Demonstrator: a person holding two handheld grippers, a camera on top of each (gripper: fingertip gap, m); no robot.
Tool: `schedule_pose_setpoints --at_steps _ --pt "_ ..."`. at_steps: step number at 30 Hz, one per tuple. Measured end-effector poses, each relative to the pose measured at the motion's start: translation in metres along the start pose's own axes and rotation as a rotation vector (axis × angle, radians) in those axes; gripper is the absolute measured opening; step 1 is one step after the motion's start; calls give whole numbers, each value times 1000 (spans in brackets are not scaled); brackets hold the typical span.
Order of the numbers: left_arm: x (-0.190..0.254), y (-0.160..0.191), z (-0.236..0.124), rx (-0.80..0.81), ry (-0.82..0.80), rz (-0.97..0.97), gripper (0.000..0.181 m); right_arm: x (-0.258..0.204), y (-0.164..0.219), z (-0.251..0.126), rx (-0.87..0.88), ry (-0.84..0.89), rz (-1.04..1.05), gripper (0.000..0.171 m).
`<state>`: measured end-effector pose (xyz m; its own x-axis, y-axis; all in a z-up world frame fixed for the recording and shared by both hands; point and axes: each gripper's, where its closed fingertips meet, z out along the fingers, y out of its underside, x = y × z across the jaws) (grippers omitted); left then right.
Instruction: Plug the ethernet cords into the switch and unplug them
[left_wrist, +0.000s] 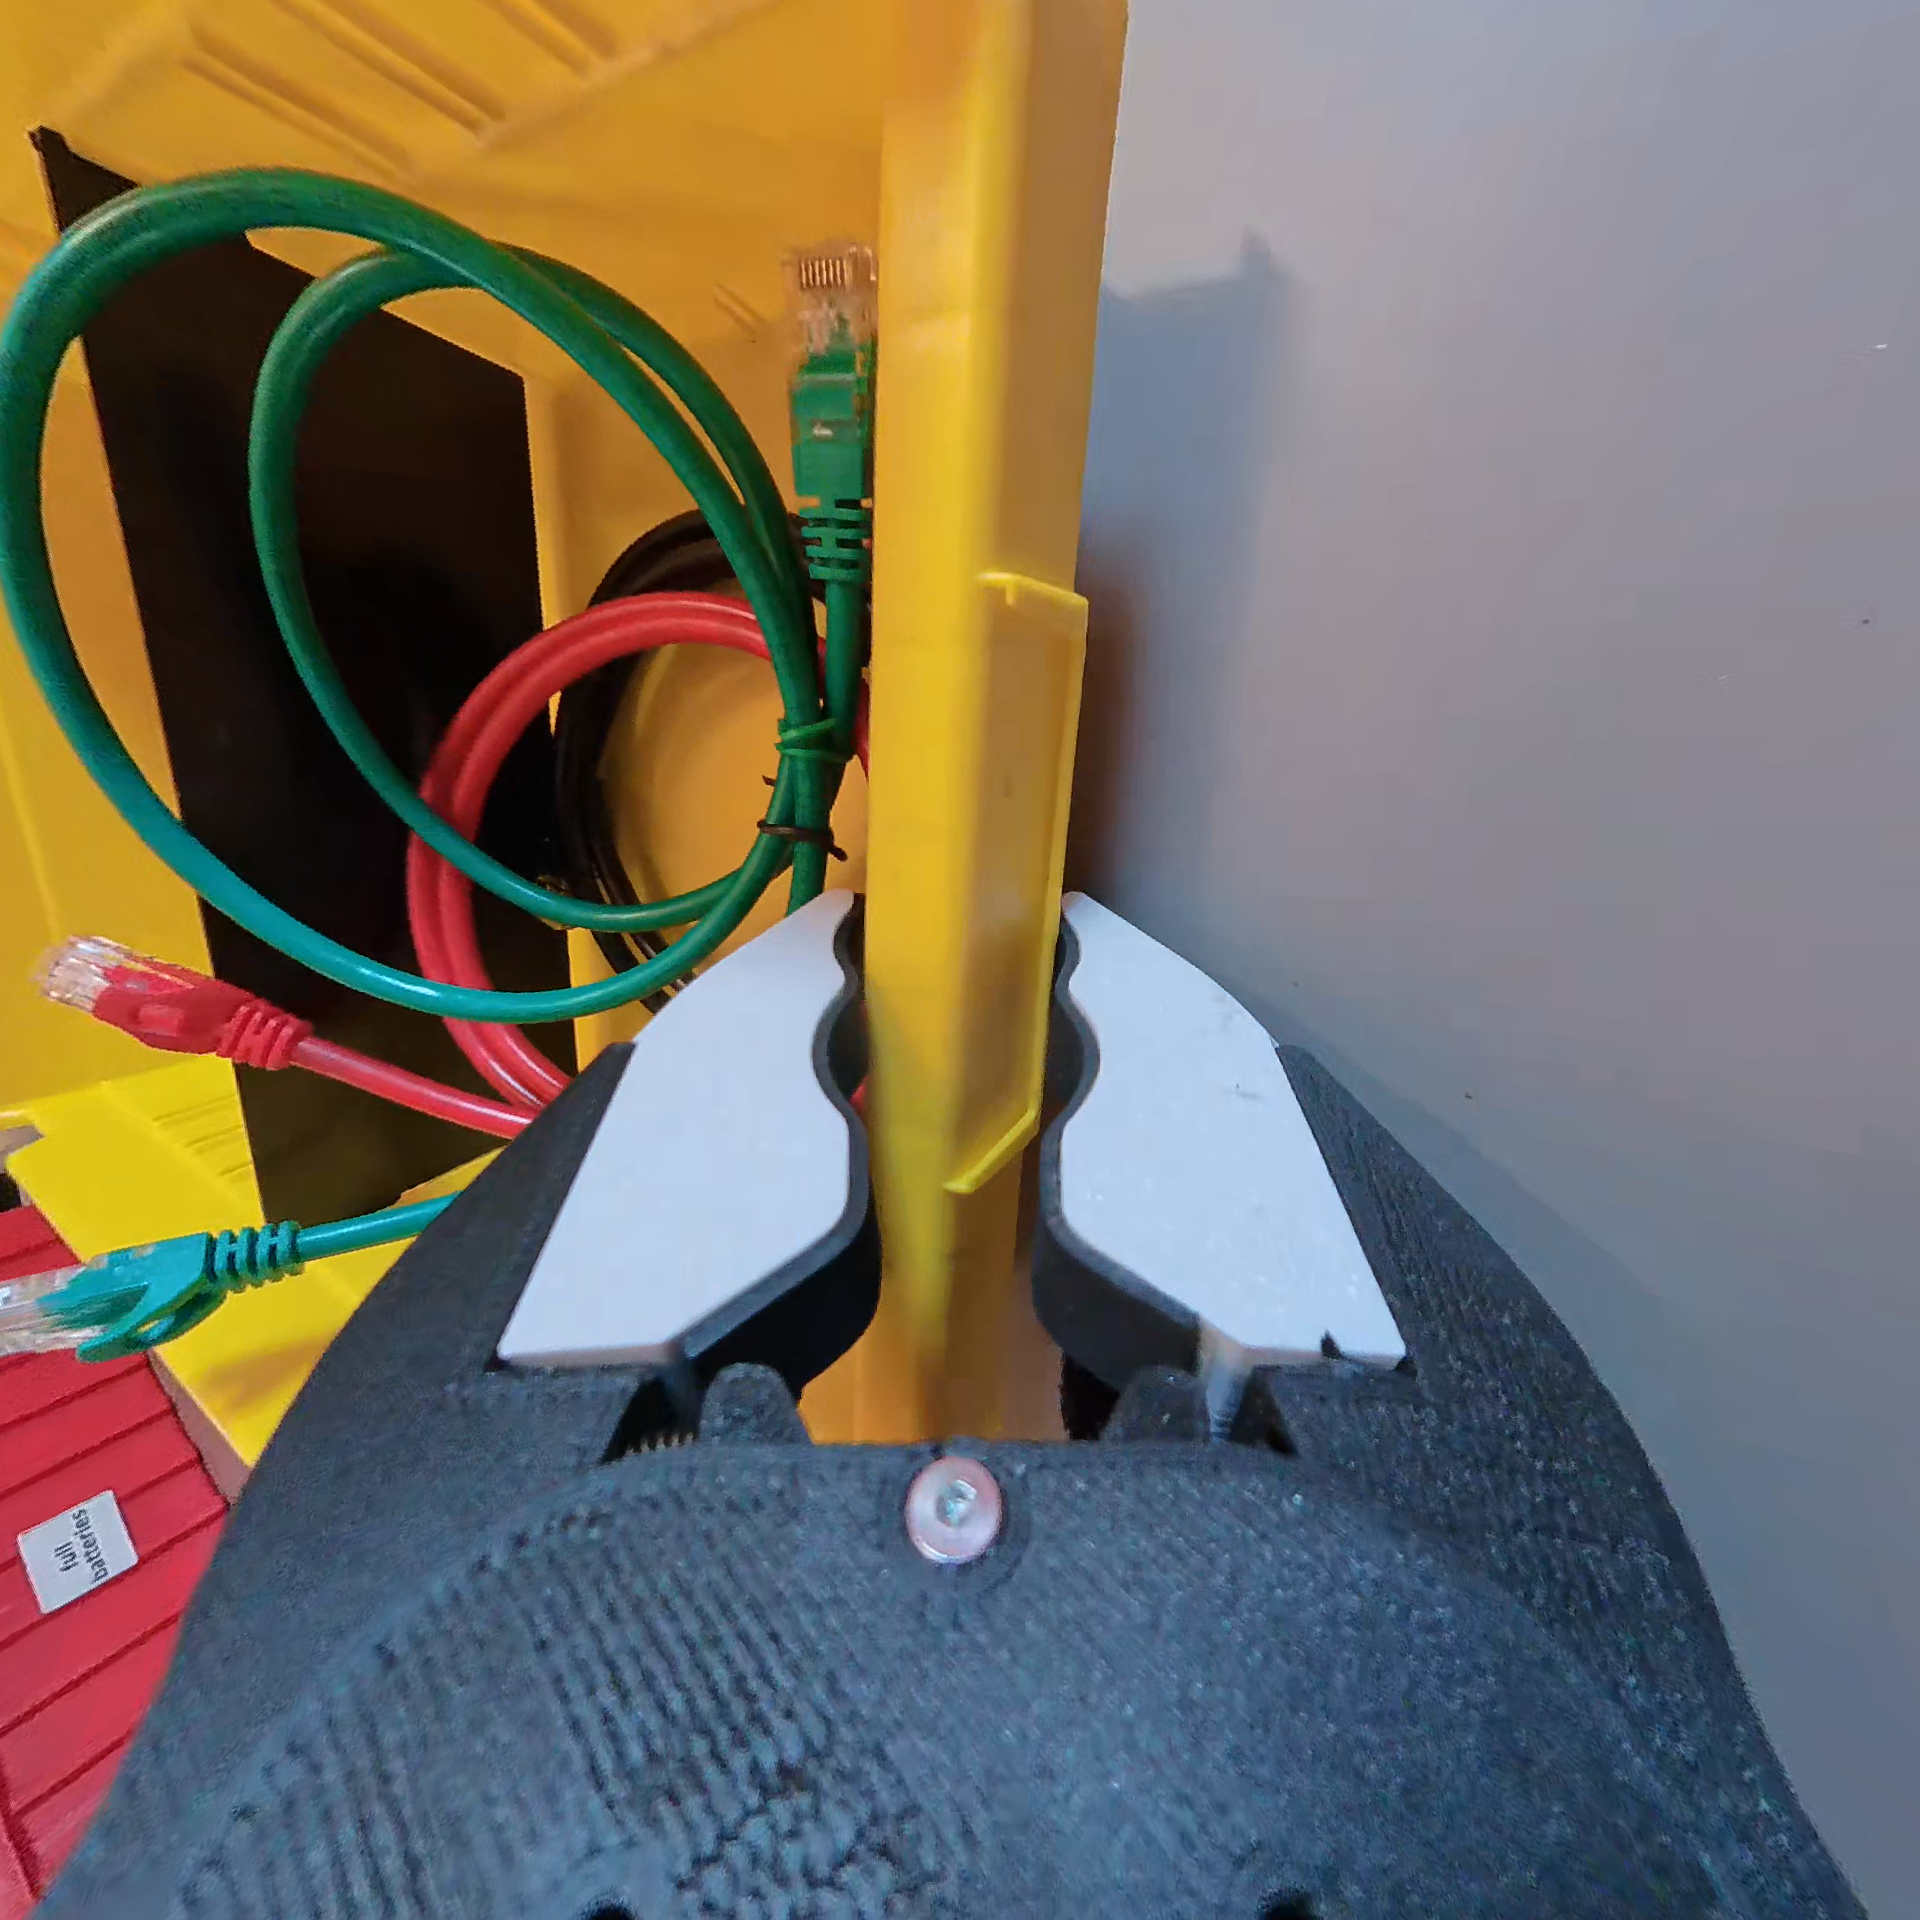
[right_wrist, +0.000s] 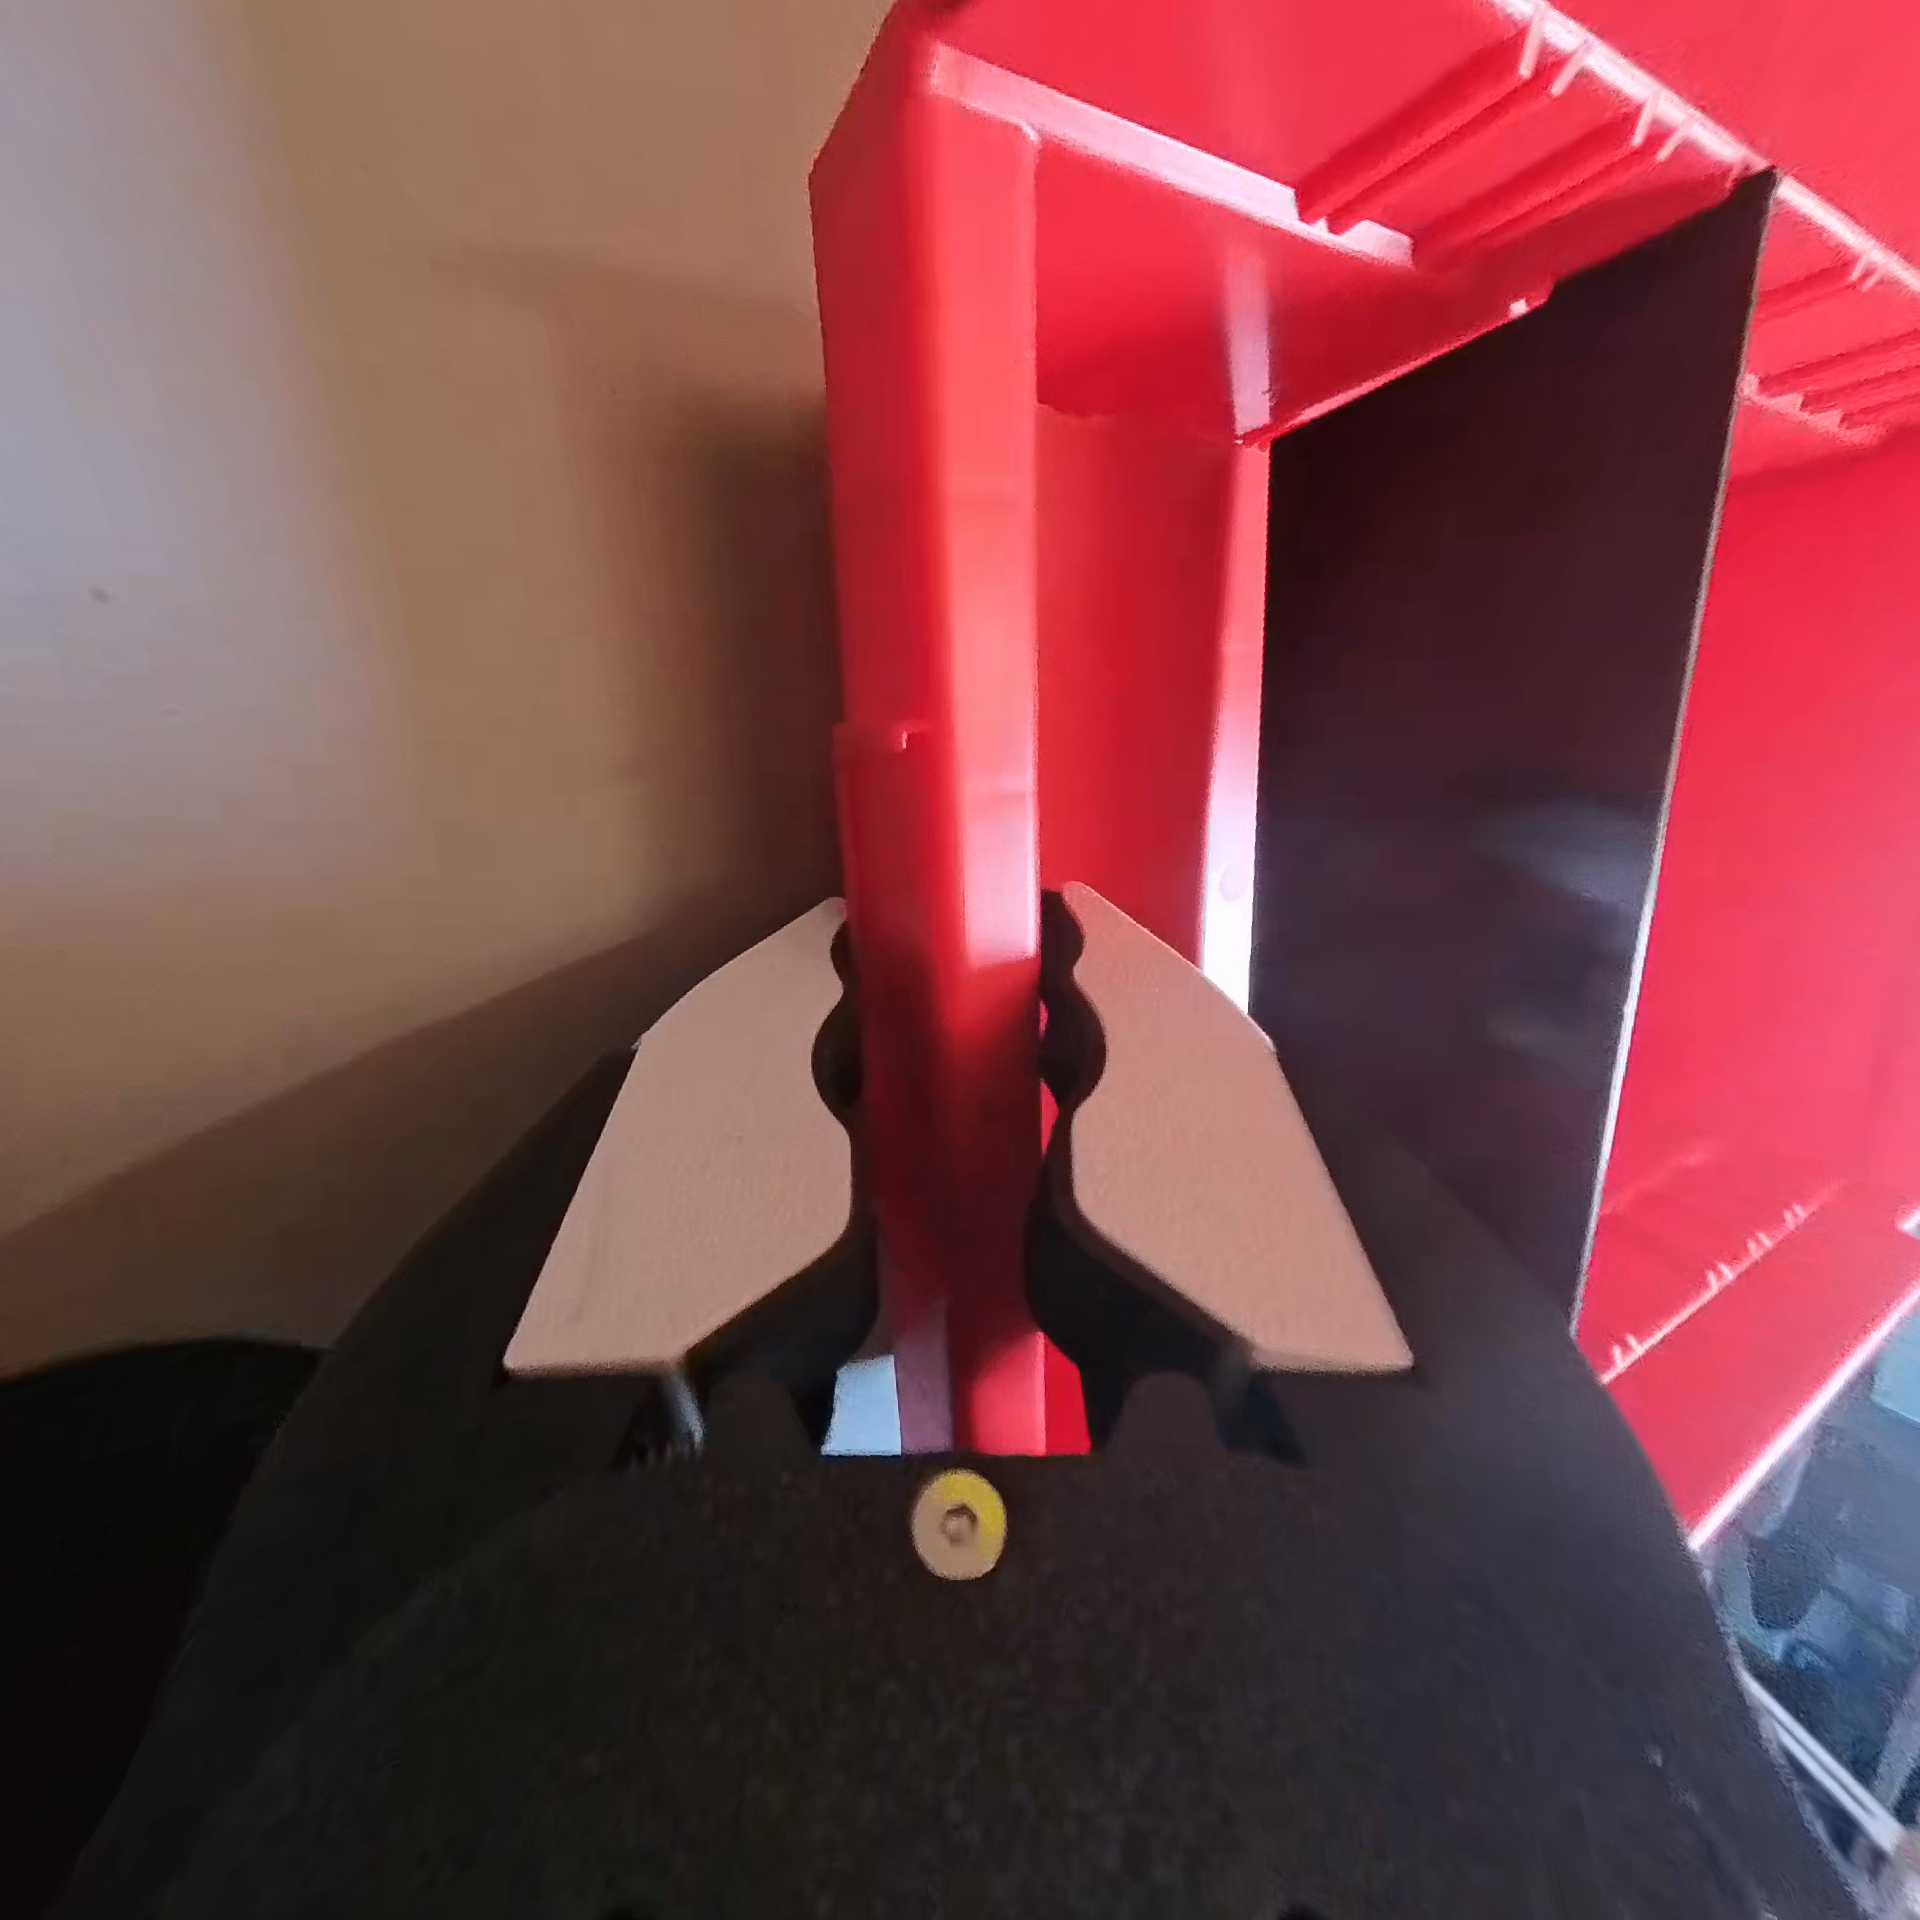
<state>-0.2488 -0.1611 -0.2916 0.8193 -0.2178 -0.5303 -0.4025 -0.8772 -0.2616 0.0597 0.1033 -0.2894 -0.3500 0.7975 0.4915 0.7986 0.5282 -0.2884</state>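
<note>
My left gripper (left_wrist: 956, 914) is shut on the wall of a yellow bin (left_wrist: 966, 436). Inside that bin lie a coiled green ethernet cord (left_wrist: 135, 769), a coiled red ethernet cord (left_wrist: 457, 831) with its plug (left_wrist: 114, 987) pointing left, a teal cord's plug (left_wrist: 114, 1299) and a black cable (left_wrist: 644, 551). One green plug (left_wrist: 831, 405) stands against the bin wall. My right gripper (right_wrist: 951, 904) is shut on the wall of a red bin (right_wrist: 925, 436). No switch shows in either view.
A black divider panel (left_wrist: 312, 644) stands in the yellow bin. Another black divider (right_wrist: 1475, 810) stands in the red bin. A red bin with a white label (left_wrist: 78, 1548) sits at lower left. A grey wall (left_wrist: 1507, 623) is to the right; a pale wall (right_wrist: 364, 520) is left. Across from one pair of fingers to the other is roughly 40 centimeters.
</note>
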Motion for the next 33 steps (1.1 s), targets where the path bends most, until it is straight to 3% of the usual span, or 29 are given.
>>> schedule_pose_setpoints --at_steps 6,18,22,26,29,33 --pt "1 -2 1 10 34 14 32 31 52 1 -44 20 9 31" --pt "-22 -18 21 34 37 36 32 110 70 37 -82 119 101 35" --pt "-26 -26 20 123 111 -85 38 105 34 13 123 104 265 52" --pt "-33 -56 -25 358 217 -249 43 92 -13 -37 459 89 473 54" --pt "-70 -77 -65 505 216 -388 44 76 -40 -65 670 25 603 51" --pt "-149 -90 -83 536 128 -571 45 66 -56 -68 785 -7 667 46"
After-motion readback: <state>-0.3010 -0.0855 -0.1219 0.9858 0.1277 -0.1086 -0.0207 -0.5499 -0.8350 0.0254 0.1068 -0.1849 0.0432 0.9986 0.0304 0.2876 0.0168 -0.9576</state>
